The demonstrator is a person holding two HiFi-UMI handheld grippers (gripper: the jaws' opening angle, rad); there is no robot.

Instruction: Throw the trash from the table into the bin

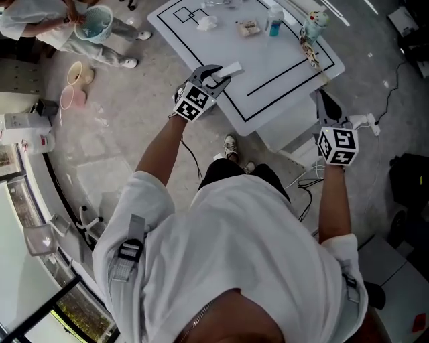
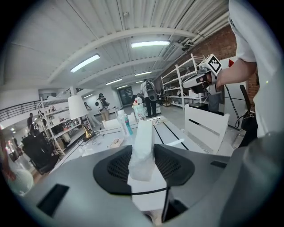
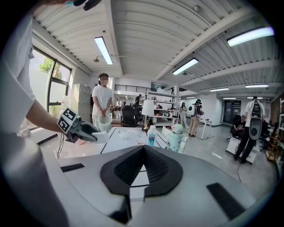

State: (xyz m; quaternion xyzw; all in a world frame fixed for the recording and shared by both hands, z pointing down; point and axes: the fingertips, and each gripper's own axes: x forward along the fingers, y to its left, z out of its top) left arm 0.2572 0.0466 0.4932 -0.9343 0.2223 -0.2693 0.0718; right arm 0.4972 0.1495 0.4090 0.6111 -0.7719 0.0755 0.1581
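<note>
As it hovers, the left hand-held gripper (image 1: 223, 76) clamps paper (image 2: 144, 142)

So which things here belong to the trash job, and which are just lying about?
Job: white packet clamped in the left gripper; crumpled tissue; wrapper; pale bin that a person holds.
Lying about, probably: blue-labelled bottle; toy figure; cream bowl and pink bowl on the floor.

One white table (image 1: 281, 67) bears one bottle (image 1: 273, 20), one crumpled tissue (image 1: 206, 23), one wrapper (image 1: 249, 27) and one toy figure (image 1: 314, 25), besides one paper strip (image 1: 230, 70), one bin (image 1: 96, 23) and two floor bowls (image 1: 75, 72).
</note>
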